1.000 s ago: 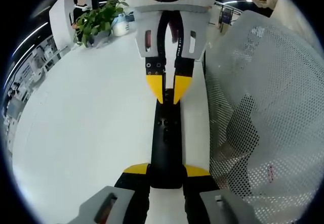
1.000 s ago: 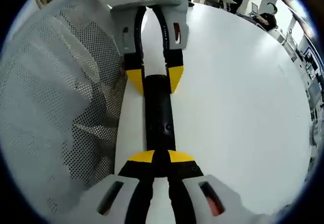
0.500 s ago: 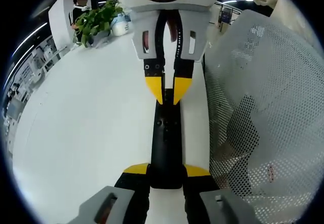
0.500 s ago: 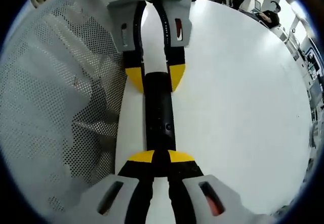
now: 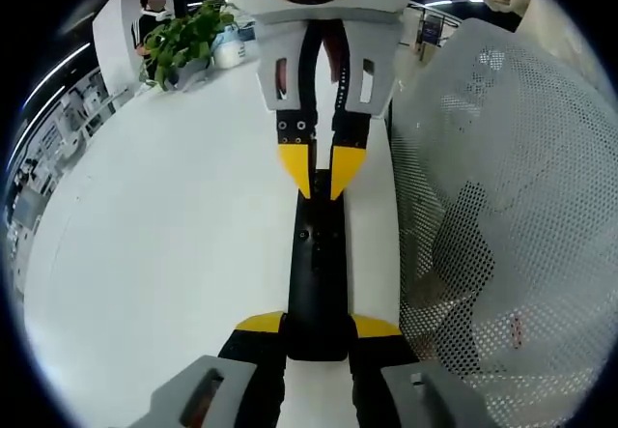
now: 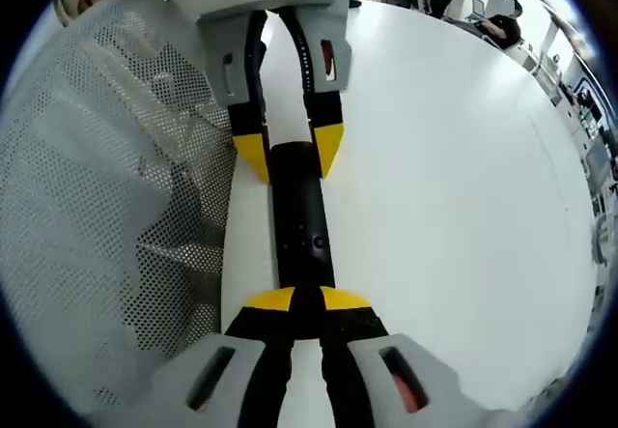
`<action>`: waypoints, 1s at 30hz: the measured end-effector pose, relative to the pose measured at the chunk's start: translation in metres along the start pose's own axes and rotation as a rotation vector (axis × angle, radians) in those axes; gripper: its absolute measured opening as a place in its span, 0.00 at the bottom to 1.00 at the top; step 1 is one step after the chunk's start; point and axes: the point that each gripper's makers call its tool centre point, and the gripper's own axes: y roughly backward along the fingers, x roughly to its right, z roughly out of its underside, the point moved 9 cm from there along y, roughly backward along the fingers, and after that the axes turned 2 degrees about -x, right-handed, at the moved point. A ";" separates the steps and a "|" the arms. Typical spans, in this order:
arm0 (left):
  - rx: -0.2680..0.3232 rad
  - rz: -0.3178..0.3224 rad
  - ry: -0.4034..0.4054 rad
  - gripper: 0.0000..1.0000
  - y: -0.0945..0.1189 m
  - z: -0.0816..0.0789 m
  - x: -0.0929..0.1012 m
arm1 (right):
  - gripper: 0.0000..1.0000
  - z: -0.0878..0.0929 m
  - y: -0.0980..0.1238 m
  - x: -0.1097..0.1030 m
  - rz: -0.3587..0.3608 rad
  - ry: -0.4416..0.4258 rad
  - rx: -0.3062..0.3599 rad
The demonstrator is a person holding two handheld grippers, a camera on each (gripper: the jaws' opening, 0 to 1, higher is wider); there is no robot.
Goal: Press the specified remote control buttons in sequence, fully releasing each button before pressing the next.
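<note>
A long black remote control lies along the edge of a white table. My left gripper is shut on its near end, with a yellow tip on each side. From the top of the left gripper view my right gripper comes down, its yellow tips nearly together over the remote's far end. In the right gripper view the remote runs up the middle. My right gripper is shut with its tips meeting above the remote's button end. The left gripper clamps the other end.
A white perforated mesh surface stands close beside the remote, and it is on the left in the right gripper view. A potted plant sits at the table's far corner. The broad tabletop stretches away on the other side.
The right gripper's camera has tilted a little, so the remote and left gripper look slightly skewed. The right gripper's tips stay over the remote's end and the left grip is unchanged.
</note>
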 end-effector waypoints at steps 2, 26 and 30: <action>0.000 0.000 0.000 0.25 0.000 0.000 0.000 | 0.07 0.000 0.000 -0.001 0.005 0.008 0.007; 0.001 0.000 0.001 0.25 0.000 0.000 0.000 | 0.07 -0.007 -0.002 -0.001 0.000 0.047 -0.018; -0.006 0.000 -0.007 0.25 0.000 -0.001 0.000 | 0.07 -0.013 -0.004 -0.001 -0.002 0.061 -0.068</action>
